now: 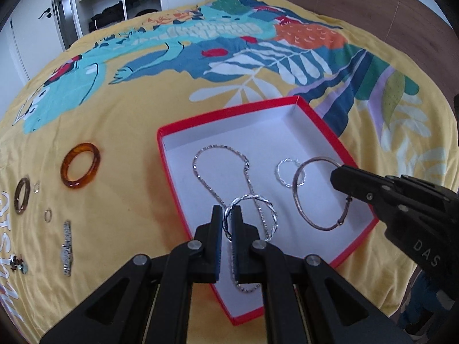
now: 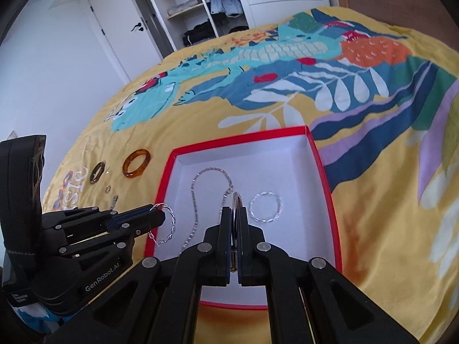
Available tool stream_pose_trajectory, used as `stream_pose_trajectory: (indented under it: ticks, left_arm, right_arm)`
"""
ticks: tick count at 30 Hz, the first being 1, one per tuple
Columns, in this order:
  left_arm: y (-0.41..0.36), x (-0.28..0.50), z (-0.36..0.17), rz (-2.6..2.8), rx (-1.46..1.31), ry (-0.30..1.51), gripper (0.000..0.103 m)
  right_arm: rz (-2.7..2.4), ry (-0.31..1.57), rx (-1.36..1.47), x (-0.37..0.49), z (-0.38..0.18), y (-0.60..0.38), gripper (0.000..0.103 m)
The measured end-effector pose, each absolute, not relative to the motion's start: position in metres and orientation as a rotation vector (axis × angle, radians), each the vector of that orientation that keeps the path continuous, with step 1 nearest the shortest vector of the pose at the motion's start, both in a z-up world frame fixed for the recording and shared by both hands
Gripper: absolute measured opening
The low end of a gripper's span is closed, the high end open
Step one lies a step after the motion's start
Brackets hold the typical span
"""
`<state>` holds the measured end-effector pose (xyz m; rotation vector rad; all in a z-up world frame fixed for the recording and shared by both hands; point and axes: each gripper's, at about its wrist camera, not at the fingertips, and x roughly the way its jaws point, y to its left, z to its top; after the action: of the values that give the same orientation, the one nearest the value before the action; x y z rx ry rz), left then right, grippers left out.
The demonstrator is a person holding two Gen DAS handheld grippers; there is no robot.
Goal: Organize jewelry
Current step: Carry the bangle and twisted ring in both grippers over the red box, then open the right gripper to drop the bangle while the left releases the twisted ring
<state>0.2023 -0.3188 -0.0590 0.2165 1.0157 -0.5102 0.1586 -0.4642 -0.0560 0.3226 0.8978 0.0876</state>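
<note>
A red box (image 1: 330, 127) with a white inside lies on the yellow bedspread. In it lie a silver chain necklace (image 1: 206, 183) and a small twisted silver ring bangle (image 1: 282, 172). My left gripper (image 1: 228, 215) is shut on a twisted silver bangle (image 1: 269, 215), held over the box; it also shows in the right wrist view (image 2: 169, 226). My right gripper (image 2: 235, 215) is shut on a thin pinkish metal bangle (image 1: 301, 200), seen edge-on between its fingers (image 2: 235, 200).
Left of the box on the bedspread lie an amber bangle (image 1: 81, 166), a brown ring bangle (image 1: 22, 196), two small rings (image 1: 48, 215), a silver clip (image 1: 67, 246) and a small brooch (image 1: 17, 262). A wardrobe (image 2: 200, 8) and a door stand beyond the bed.
</note>
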Motion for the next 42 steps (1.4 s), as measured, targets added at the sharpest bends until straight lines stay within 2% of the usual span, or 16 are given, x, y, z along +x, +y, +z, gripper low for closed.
stream_pose_trajectory:
  ticks: [17,33,35,37,42]
  left_arm:
    - [-0.326,0.206,-0.097,-0.483,0.221,1.08,0.005]
    - [-0.327,0.206,-0.098,-0.481,0.216,1.104,0.007]
    - [-0.325,0.205,-0.095,-0.48,0.214,1.1,0.009]
    - [-0.322,0.202,-0.089,-0.485,0.21,1.089,0.014]
    - [-0.318,0.192,-0.061,-0.508,0.193,1.042,0.018]
  right_arm:
    - [0.026,0.979,0.349,0.155,-0.106,-0.491,0.004]
    - [0.023,1.035,0.275,0.153,-0.112,-0.489,0.005]
    - [0.017,1.037,0.28,0.15,-0.11,-0.491,0.008]
    - [0.014,1.03,0.286,0.146,-0.106,-0.492,0.013]
    - [0.008,0.993,0.285,0.132,-0.082,-0.492,0.018]
